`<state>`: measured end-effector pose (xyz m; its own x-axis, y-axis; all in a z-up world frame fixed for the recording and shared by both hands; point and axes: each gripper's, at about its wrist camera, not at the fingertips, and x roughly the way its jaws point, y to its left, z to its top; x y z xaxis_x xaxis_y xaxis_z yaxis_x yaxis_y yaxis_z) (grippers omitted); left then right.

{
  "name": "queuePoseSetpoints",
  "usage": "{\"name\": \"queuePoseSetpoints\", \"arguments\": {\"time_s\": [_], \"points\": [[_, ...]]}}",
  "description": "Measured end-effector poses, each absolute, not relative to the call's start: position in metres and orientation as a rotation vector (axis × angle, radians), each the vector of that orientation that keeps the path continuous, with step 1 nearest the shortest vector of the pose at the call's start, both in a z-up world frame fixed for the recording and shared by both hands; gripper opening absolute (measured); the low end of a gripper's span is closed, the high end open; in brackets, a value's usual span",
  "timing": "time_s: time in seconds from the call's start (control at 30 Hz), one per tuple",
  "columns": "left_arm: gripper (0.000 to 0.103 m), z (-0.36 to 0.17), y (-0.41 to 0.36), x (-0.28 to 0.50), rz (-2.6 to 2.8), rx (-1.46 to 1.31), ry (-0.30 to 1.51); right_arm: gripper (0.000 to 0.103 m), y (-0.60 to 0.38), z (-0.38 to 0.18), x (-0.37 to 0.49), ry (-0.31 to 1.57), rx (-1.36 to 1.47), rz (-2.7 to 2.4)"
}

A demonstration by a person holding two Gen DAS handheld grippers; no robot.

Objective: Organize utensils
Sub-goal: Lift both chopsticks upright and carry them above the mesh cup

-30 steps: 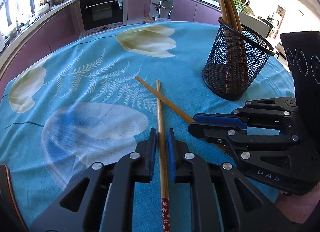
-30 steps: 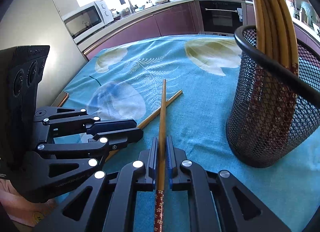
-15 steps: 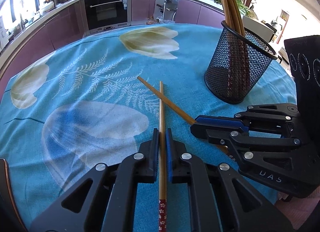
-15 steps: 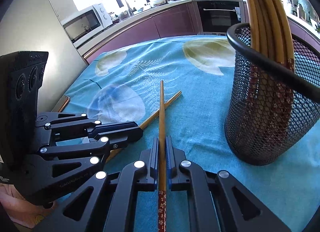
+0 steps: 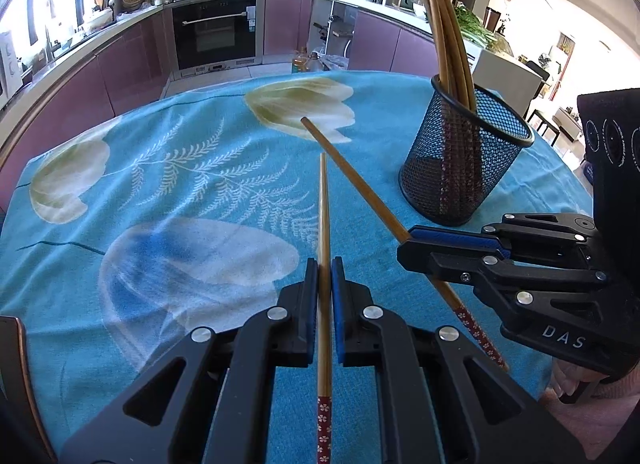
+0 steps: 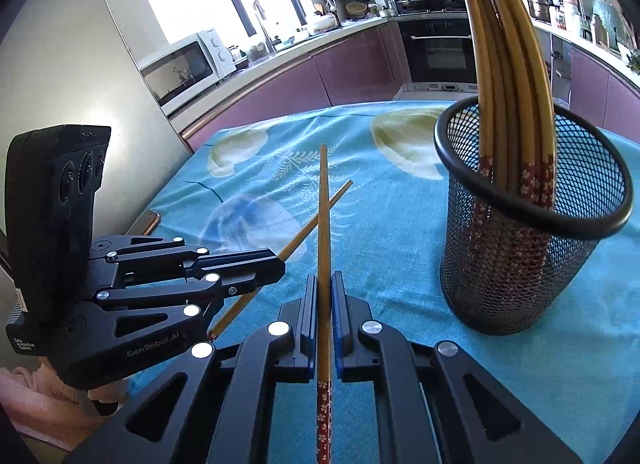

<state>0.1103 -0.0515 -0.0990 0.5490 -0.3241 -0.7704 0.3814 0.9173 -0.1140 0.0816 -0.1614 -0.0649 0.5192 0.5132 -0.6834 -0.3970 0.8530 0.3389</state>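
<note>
Left gripper point(image 5: 324, 276), low centre of its own view, pinches one chopstick point(image 5: 324, 232) that points up the frame. Right gripper point(image 5: 408, 242), at middle right of that view, pinches a second chopstick point(image 5: 352, 180) slanting toward upper left. Both sit above a worktop point(image 5: 180, 192) under blue flowered cloth. At upper right, a black mesh cup point(image 5: 460, 168) stands upright holding more chopsticks point(image 5: 448, 36).

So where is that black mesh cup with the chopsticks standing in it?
The black mesh cup stands upright on the blue tablecloth, to the right of both grippers in both wrist views, just beyond the right gripper.
</note>
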Motion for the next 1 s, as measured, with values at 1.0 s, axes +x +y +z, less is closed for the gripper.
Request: {"name": "queuePoseSetpoints", "arguments": {"time_s": [1.0], "points": [[0.007, -0.065, -0.045, 0.094, -0.437, 0.033, 0.811, 0.006, -0.172, -0.043, 0.068, 0.787, 0.163, 0.554]]}}
